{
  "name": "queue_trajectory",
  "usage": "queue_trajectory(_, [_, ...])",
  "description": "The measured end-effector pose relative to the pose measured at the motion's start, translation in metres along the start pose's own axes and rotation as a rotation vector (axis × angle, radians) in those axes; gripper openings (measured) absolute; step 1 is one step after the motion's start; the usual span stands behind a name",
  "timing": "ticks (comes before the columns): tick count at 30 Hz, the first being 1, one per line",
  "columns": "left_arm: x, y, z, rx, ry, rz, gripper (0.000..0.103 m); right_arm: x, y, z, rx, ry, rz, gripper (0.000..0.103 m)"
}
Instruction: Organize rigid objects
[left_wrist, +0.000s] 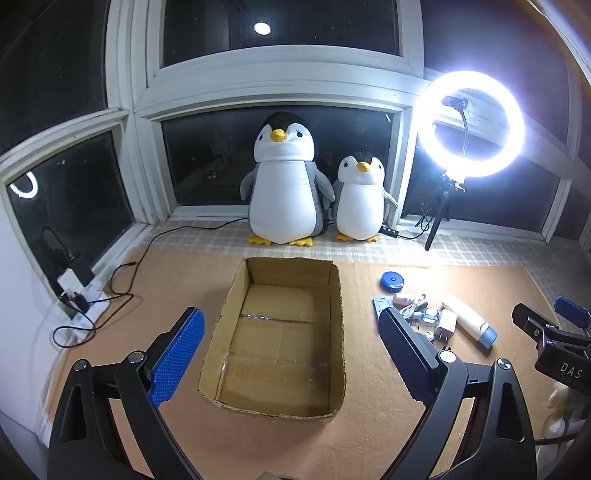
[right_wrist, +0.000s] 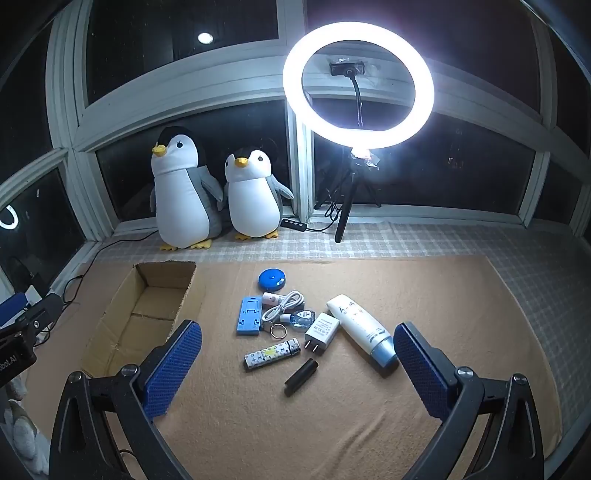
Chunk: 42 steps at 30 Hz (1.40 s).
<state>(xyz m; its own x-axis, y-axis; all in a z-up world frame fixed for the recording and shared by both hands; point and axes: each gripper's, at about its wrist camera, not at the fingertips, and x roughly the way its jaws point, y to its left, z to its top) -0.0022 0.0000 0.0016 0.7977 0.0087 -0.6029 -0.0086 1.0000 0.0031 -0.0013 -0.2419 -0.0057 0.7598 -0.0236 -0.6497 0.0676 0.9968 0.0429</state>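
Observation:
An open cardboard box (left_wrist: 334, 325) lies empty on the tan mat; it also shows in the right wrist view (right_wrist: 110, 325). My left gripper (left_wrist: 291, 345) is open, its fingers straddling the box above it. My right gripper (right_wrist: 297, 363) is open and empty, near a pile of small things: a white tube with a blue cap (right_wrist: 364, 330), a white charger (right_wrist: 322, 331), a patterned lighter (right_wrist: 271, 353), a black stick (right_wrist: 301, 376), a blue phone stand (right_wrist: 249, 315), a round blue case (right_wrist: 272, 278), a coiled white cable (right_wrist: 282, 306) and a small blue bottle with a keyring (right_wrist: 301, 319).
Two plush penguins (left_wrist: 286, 184) stand at the window sill behind the box. A lit ring light on a tripod (right_wrist: 358, 85) stands at the back right. A power strip with black cables (left_wrist: 83, 302) lies at the left. A checked cloth (right_wrist: 443, 240) borders the mat.

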Motion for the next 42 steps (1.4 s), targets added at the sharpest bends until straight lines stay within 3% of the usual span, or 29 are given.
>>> queue_trajectory(42, [-0.0004,0.0015,0.0011,-0.004,0.001,-0.003,0.096,0.0009,-0.0018,0.0043,-0.001,0.008,0.000,0.103])
